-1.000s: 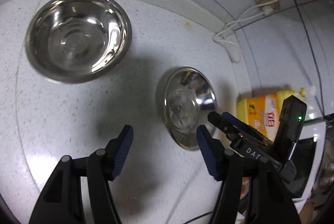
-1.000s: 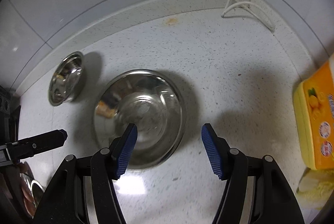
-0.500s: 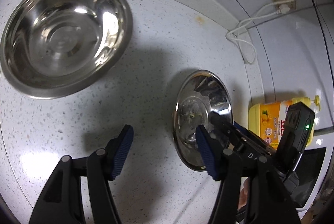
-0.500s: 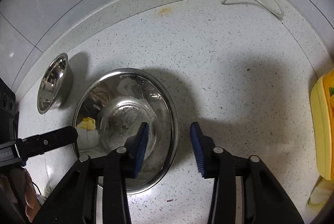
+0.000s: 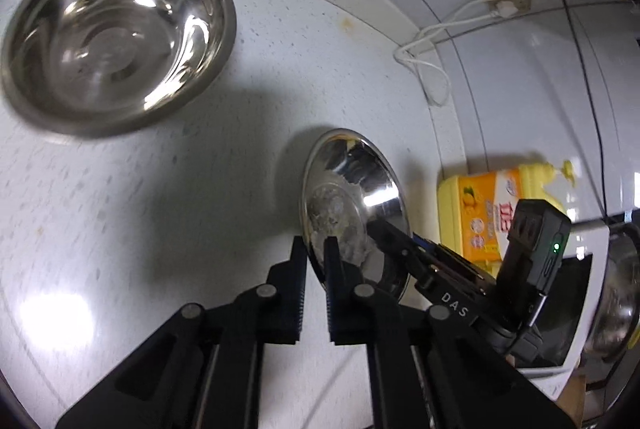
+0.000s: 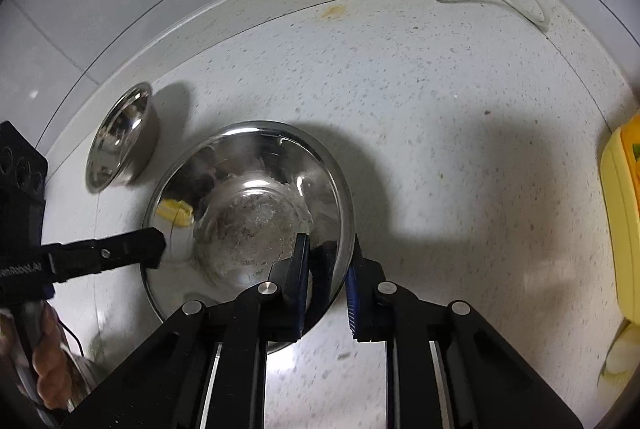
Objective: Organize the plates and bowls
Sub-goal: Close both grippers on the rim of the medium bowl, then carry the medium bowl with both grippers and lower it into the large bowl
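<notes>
Detergent bottle (image 5: 488,213) beside gripped plate (image 5: 352,197)

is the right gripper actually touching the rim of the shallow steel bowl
Touching. In the right wrist view the right gripper has its jaws closed on the near rim of the shallow steel bowl, one finger inside the rim, the other outside.

Both tongs are matte black with silver pivot screws and ribbed blue pads. The right tongs (image 5: 404,249) carry white "DAS" lettering, a green light and a black cable.
</notes>
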Motion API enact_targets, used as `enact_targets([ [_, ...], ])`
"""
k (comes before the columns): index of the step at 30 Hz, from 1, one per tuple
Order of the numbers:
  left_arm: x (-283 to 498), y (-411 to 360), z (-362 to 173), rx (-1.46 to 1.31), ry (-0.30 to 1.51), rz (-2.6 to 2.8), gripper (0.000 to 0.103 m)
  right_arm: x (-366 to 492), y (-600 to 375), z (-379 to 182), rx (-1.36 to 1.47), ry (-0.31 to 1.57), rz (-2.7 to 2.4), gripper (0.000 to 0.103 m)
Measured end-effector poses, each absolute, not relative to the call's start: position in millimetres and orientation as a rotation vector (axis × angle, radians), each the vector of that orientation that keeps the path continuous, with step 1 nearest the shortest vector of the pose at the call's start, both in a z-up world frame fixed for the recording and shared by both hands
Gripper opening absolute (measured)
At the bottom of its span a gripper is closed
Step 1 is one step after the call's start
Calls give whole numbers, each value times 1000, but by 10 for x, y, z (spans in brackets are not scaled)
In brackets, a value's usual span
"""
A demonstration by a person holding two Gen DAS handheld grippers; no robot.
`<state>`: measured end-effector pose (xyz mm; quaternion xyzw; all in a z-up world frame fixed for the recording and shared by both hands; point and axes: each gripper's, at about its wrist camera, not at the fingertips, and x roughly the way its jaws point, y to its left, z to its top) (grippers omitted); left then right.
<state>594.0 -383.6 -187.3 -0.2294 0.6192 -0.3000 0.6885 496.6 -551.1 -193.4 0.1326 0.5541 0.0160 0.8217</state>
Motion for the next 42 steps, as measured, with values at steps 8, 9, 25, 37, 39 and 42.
enact_targets([
  [8,5448,-3509,-1594,-510,1353,-705,7,4507,-5229,-1596,247,1144,73,15],
  [9,5389,-3447,-1558,-510,1347,-704,7,4451,-5185,-1535,242,1136,78,15],
  [25,4580,-2392,-1072,-534,1251,-688,7,3705,-4284,-862,150,1043,224,15],
  [37,3636,-1673,-1035,-486,1242,-709,8,3116,-3632,-742,102,1056,344,15],
  [39,3528,-1600,-1132,-468,1260,-703,8,3042,-3503,-817,75,1080,349,15],
  [42,3450,-1547,-1331,-439,1298,-692,9,2984,-3370,-1016,67,1132,358,15],
])
